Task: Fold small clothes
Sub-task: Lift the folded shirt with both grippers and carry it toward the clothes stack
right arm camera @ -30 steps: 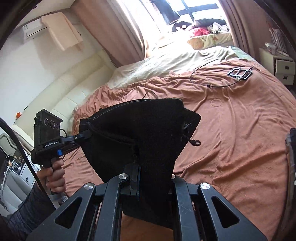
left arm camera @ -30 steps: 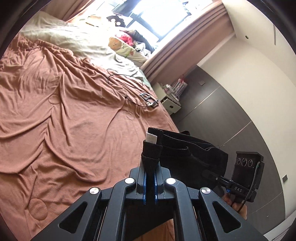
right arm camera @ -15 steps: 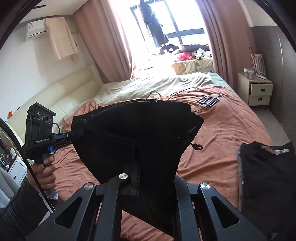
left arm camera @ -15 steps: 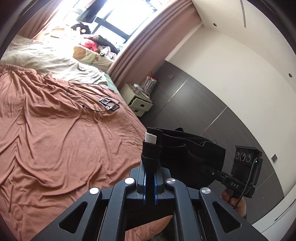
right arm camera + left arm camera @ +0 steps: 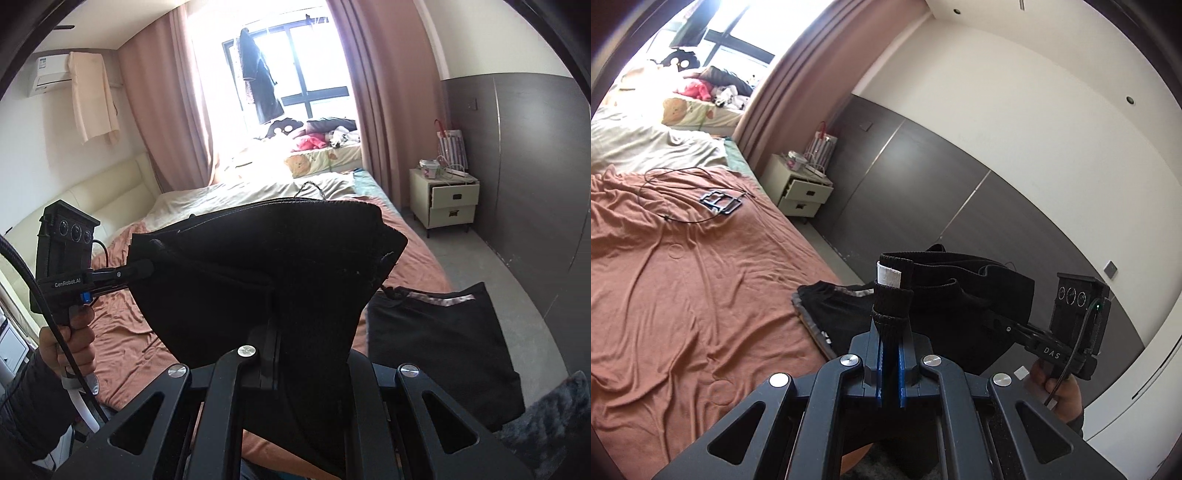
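A small black garment hangs in the air over the bed, stretched between both grippers. My left gripper is shut on its bunched waistband, just under a white label. My right gripper is shut on the opposite edge, and the cloth drapes over its fingers and hides them. In the left wrist view, the right gripper pinches the garment's far side. In the right wrist view, the left gripper grips the left corner. A second black garment with a pale strip lies flat at the bed's near corner.
The bed has a rumpled brown sheet. On it, farther away, lie a thin cable and a small black frame. A cream bedside cabinet stands by the curtain. Dark wall panels line the right side. Grey fuzzy fabric shows at the lower right.
Both grippers have risen and swung right with the black garment still held between them. The second black garment at the bed's corner has come into view.
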A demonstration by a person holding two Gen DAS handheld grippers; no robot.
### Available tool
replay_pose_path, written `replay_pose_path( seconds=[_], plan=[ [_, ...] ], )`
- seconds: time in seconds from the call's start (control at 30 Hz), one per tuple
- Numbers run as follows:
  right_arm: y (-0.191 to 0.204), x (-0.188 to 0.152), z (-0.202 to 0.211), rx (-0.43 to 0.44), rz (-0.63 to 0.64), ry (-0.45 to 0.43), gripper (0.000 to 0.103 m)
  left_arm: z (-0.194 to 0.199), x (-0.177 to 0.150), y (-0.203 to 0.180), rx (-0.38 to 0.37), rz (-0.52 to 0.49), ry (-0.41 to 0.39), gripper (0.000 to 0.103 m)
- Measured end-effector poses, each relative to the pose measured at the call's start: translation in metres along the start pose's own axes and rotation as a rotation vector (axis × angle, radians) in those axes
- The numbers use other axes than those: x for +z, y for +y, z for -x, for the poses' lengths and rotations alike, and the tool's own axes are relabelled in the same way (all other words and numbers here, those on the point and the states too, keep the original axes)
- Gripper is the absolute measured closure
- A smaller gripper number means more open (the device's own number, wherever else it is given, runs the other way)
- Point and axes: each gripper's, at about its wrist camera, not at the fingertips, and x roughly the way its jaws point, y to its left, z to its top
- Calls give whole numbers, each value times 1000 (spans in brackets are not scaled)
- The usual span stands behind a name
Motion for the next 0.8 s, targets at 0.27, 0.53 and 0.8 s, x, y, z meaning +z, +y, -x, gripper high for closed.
replay_pose_path(
  seconds=[0.27, 0.53, 0.8],
  plan=[
    [2, -18, 42, -103, -27, -34, 97, -62, -5, -69, -91, -58, 57, 98],
    [15, -29, 64, -188, -65, -50, 97, -111, -16, -112, -164, -89, 117, 98],
    [16, -33, 66, -230, -91, -38, 97, -151, -23, -121, -191, -77, 162, 98]
  ],
)
